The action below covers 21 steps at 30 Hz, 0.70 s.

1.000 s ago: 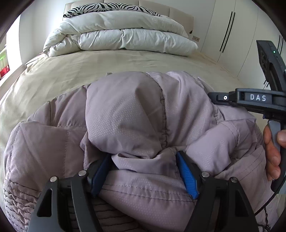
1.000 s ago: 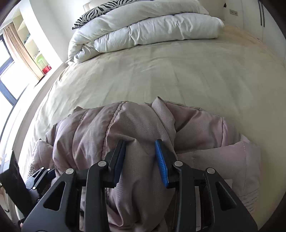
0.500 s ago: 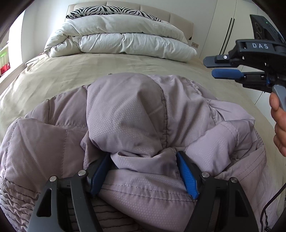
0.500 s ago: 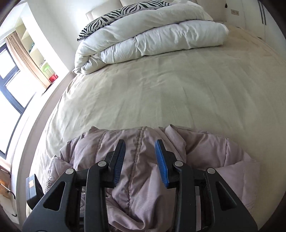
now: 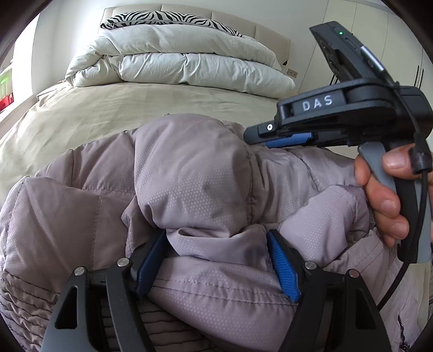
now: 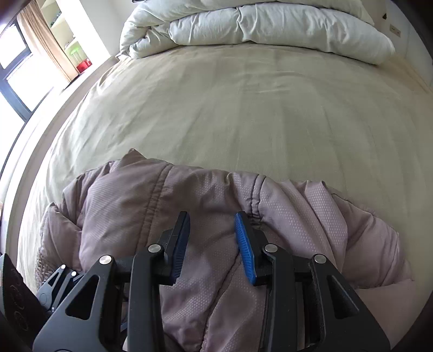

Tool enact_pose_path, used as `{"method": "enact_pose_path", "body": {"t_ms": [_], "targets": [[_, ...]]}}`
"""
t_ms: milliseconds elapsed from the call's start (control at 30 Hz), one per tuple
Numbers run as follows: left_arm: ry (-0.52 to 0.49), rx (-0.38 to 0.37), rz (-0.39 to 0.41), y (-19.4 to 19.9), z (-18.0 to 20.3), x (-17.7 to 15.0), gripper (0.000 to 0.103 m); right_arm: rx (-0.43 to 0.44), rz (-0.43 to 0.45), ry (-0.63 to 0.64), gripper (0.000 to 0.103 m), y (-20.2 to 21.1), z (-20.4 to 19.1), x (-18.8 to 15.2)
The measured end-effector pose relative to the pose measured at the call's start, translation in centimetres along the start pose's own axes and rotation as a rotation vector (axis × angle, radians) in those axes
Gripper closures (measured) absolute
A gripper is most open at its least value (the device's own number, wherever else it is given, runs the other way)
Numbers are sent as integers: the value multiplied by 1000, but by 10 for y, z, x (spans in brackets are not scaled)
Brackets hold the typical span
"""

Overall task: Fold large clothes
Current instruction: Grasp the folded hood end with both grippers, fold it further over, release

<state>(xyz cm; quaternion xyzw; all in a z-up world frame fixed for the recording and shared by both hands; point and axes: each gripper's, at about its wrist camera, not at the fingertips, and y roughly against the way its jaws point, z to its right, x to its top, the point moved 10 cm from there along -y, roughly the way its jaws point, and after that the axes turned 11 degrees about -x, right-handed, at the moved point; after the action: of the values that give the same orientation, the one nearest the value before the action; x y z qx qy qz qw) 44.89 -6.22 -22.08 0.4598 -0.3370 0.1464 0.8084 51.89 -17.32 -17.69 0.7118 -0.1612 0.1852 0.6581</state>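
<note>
Left tongs [image 5: 216,268] spread wide, clamped on a thick padded fold of mauve quilted jacket [image 5: 189,184]; right tongs [image 6: 213,246] partly spread, hovering over a seam, pads apparently clear of the cloth, grip not confirmed. Jacket bunched in a mound at near edge of bed [image 6: 243,103], well apart from folded white duvet [image 6: 270,24]. Handling, judged: light, soft, puffy, springy; smooth shell likely slippery, so best pinched at stitched seams or ribbed hem, deep bite. Long axis appears to run side to side across near edge; which end is collar, cannot tell.
</note>
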Motion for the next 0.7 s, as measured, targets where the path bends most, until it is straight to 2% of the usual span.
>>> {"method": "enact_pose_path", "body": {"t_ms": [67, 200, 333, 433, 500, 600, 667, 700], "targets": [[1, -1, 3, 0, 0, 0, 28, 105, 58, 6, 67, 21, -14, 6], [-2, 2, 2, 1, 1, -2, 28, 13, -2, 96, 67, -1, -20, -9], [-7, 5, 2, 0, 1, -2, 28, 47, -12, 43, 69, -15, -11, -14], [1, -10, 14, 3, 1, -1, 28, 33, 13, 17, 69, 13, -6, -18], [7, -23, 30, 9, 2, 1, 28, 90, 82, -11, 69, 50, -3, -27], [32, -21, 61, 26, 4, 3, 27, 87, 151, 9, 69, 98, 10, -55], [70, -12, 96, 40, 6, 5, 27, 102, 142, 34, 69, 115, 14, -81], [79, -7, 107, 43, 7, 4, 27, 82, 122, 56, 69, 113, 17, -94]]}}
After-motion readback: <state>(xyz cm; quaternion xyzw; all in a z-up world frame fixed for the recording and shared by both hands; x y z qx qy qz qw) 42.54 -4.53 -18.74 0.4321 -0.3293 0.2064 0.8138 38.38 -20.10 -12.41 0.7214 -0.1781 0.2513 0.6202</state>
